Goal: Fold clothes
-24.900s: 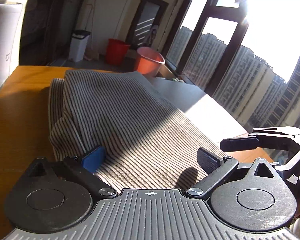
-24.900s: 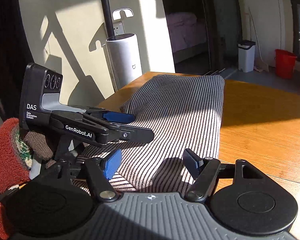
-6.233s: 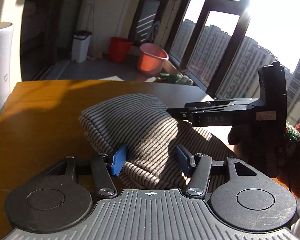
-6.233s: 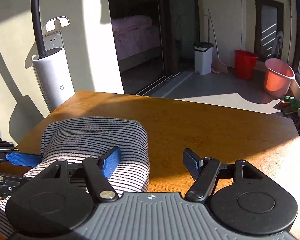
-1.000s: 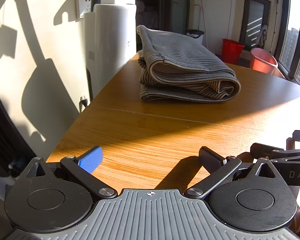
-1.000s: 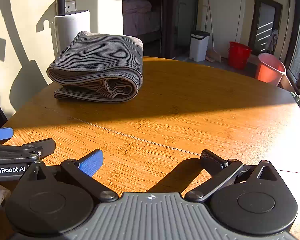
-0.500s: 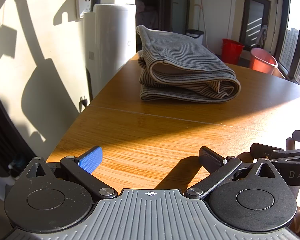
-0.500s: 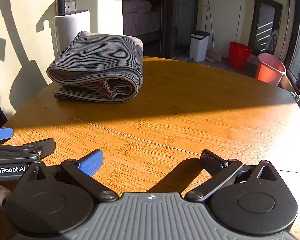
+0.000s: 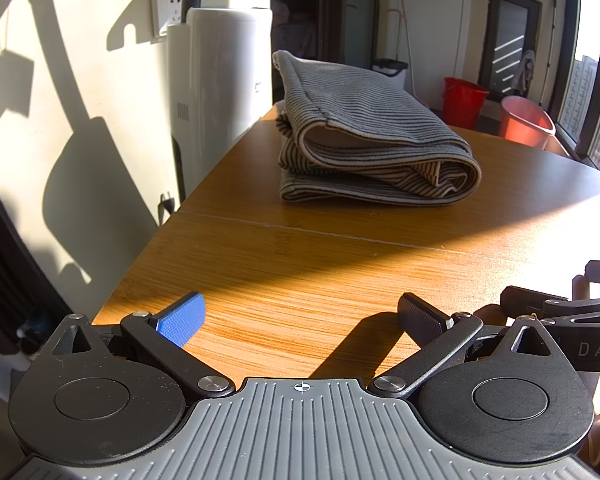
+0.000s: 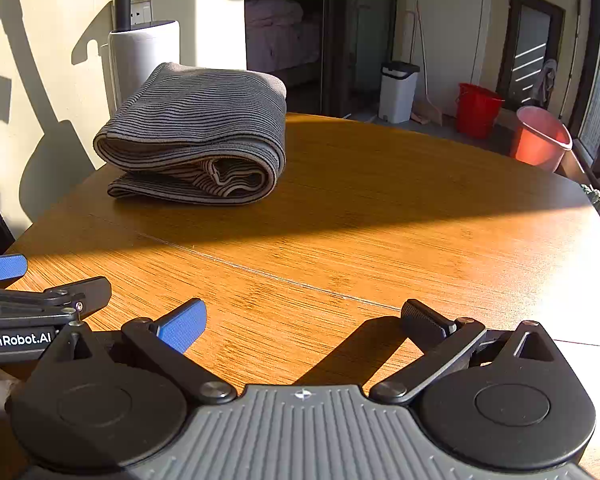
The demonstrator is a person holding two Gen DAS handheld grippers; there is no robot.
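Nothing has shifted over the last second — the striped garment (image 9: pixel 364 140) lies folded in a thick bundle near the worktop's (image 10: pixel 380 216) far left corner. Left claw (image 9: pixel 302 318) and right claw (image 10: pixel 304 320) hang spread and empty, well apart from it — folding is probably finished.

Bare table (image 10: pixel 380 216) ahead and right, wide open. Only the folded cloth (image 10: pixel 204 136) blocks the far-left corner.
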